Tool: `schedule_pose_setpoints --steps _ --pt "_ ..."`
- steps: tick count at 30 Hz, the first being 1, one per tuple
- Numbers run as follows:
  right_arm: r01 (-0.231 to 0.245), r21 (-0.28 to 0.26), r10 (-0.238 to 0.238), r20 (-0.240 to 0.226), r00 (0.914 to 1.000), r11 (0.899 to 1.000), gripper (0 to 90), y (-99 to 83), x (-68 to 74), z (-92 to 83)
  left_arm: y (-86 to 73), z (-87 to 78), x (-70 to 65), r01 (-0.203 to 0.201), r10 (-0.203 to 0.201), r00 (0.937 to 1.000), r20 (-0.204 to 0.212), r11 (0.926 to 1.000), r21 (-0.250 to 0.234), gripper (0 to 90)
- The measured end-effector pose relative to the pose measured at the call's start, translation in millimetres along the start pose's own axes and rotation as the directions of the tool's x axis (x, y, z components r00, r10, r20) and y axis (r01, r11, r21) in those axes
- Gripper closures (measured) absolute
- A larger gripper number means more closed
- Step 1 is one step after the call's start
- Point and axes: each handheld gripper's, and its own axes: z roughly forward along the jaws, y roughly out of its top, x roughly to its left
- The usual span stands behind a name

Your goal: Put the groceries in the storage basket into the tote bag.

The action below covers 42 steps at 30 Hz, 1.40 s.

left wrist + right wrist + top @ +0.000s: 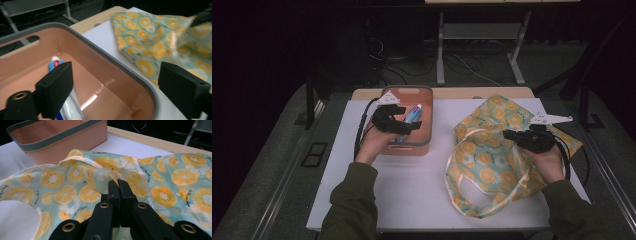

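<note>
Left gripper (409,126) hovers over the salmon basket (140,80), jaws wide apart, nothing between them; toothpaste tube (55,63) lies inside the basket. Right gripper (117,185), palm-up hand, is clamped on the fruit-print tote bag (75,182) rim beside the basket.

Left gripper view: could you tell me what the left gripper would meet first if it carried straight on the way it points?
Probably the grey rim of the pink basket, which runs between the open jaws of the left gripper; beyond it lies the fruit-print bag. Depth is hard to judge.
</note>
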Motion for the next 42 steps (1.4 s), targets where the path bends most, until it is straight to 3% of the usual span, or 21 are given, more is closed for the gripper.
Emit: schedule_pose_setpoints --steps 9,15,19,23,27,32,35,42 --pt "0.005 0.0 -0.005 -0.006 1.0 1.0 89.4 -0.1 0.5 0.3 5.3 28.0 23.8 -0.003 0.007 0.9973 -0.073 0.9979 0.064 25.1" --pt "0.008 -0.001 -0.008 -0.009 0.9999 1.0 89.3 -0.2 0.3 0.0 4.3 44.2 38.9 0.003 0.017 0.9905 -0.137 0.9895 0.144 31.5" --pt "0.004 -0.004 -0.004 -0.013 0.9999 1.0 89.4 -0.4 0.3 -0.9 0.6 53.3 46.0 0.032 -0.005 0.9871 -0.16 0.9854 0.167 32.3" --pt "0.005 -0.006 -0.005 -0.013 0.9999 1.0 89.3 -0.6 -0.2 -1.9 -9.6 64.3 50.9 0.073 -0.033 0.9838 -0.176 0.9704 0.23 33.2" --pt "0.005 -0.008 -0.005 -0.013 0.9999 1.0 89.4 -0.9 -0.7 -2.8 -13.8 72.3 50.9 0.074 -0.017 0.9814 -0.191 0.9525 0.296 34.0" --pt "0.007 -0.007 -0.007 -0.014 0.9999 1.0 89.4 -1.2 0.3 -3.3 -17.1 77.2 54.3 0.115 -0.051 0.9791 -0.197 0.9373 0.329 37.0" --pt "0.007 -0.008 -0.007 -0.013 0.9999 1.0 89.3 -1.6 0.2 -3.8 -18.8 79.9 55.1 0.133 -0.065 0.9785 -0.196 0.9233 0.36 39.3" --pt "0.006 -0.006 -0.007 -0.013 0.9999 1.0 89.3 -2.1 0.2 -4.3 -22.0 86.0 53.5 0.128 -0.047 0.9792 -0.197 0.8959 0.425 46.2"
